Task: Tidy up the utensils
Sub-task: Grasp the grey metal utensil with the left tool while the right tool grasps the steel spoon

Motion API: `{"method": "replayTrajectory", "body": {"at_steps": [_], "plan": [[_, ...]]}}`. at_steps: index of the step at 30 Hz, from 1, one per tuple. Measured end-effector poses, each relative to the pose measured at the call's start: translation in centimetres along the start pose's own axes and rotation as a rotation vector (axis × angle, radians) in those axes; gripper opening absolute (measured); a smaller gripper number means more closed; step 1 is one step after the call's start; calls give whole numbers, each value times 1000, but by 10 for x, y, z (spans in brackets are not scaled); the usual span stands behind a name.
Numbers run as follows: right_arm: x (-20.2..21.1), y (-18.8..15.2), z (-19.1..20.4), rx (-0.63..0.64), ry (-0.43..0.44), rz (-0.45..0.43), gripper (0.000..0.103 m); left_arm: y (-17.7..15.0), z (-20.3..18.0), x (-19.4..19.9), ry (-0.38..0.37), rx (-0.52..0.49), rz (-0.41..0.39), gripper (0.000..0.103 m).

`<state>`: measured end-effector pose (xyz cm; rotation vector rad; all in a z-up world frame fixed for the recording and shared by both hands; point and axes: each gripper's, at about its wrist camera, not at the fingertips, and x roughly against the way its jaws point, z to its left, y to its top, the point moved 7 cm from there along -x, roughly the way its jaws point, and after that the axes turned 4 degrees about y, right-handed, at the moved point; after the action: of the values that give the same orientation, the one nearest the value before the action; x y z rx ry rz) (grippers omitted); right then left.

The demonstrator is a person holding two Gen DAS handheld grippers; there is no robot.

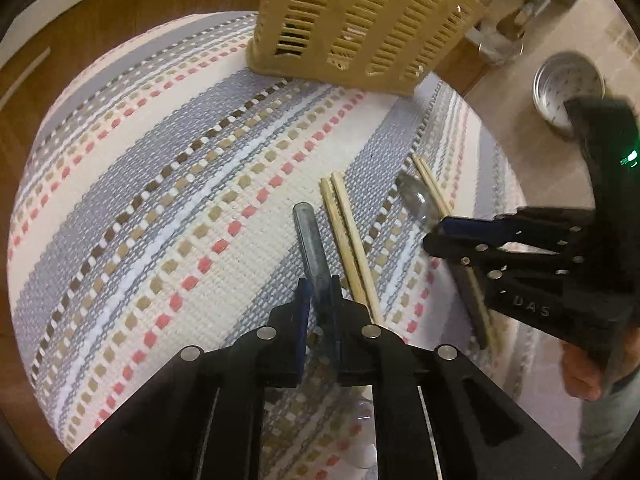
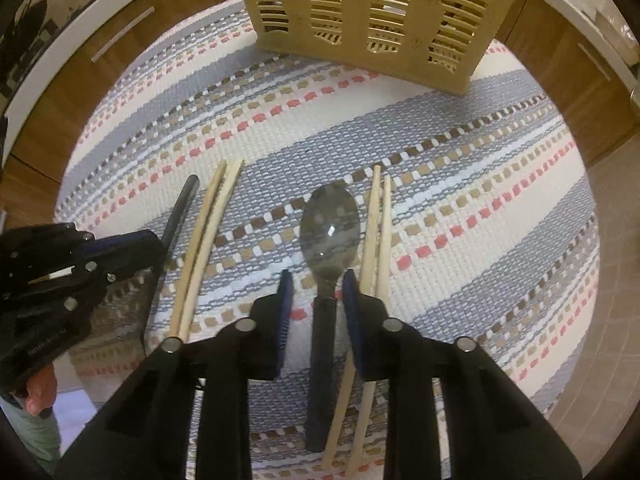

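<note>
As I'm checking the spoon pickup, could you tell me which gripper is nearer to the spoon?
Right. The right gripper straddles the spoon at its neck, jaws open; the left gripper is off to the spoon's left, around a dark utensil handle.

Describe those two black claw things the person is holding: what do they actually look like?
Both are matte black plastic. The left gripper and right gripper each have two angular linkage arms dotted with round silver pins, ending in flat fingers faced with dark blue ribbed pads. Seen from the left camera, the right one bears faint raised lettering and a small green light. No cables show.
</note>
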<state>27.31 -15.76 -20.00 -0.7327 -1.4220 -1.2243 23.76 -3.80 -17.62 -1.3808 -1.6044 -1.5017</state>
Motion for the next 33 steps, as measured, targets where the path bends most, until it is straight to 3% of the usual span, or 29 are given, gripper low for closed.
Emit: {"method": "replayTrajectory", "body": {"at_steps": [3, 5, 12, 16, 21, 25, 28, 31, 33], "plan": [[-1, 2, -2, -2, 7, 15, 16, 4, -10, -2, 45, -33, 15, 16], [0, 3, -5, -1, 15, 30, 16, 8, -16, -4, 42, -46, 38, 25], [1, 9, -13, 32, 21, 43, 16, 15, -21, -10, 44, -47, 45, 24], [1, 8, -12, 37, 19, 31, 16, 13, -5, -11, 34, -36, 42, 10], [3, -3, -5, 33, 7, 28, 16, 12, -6, -10, 54, -42, 36, 11], [3, -6, 0, 41, -10, 29, 16, 6, -17, -9, 99, -96, 24, 24], [3, -6, 7, 55, -24, 28, 16, 4, -24, -10, 153, -147, 6, 25], [4, -9, 15, 89, -47, 9, 14, 4, -22, -10, 146, -136, 0, 22], [3, -12, 18, 95, -49, 1, 10, 5, -20, -9, 172, -139, -11, 7]]}}
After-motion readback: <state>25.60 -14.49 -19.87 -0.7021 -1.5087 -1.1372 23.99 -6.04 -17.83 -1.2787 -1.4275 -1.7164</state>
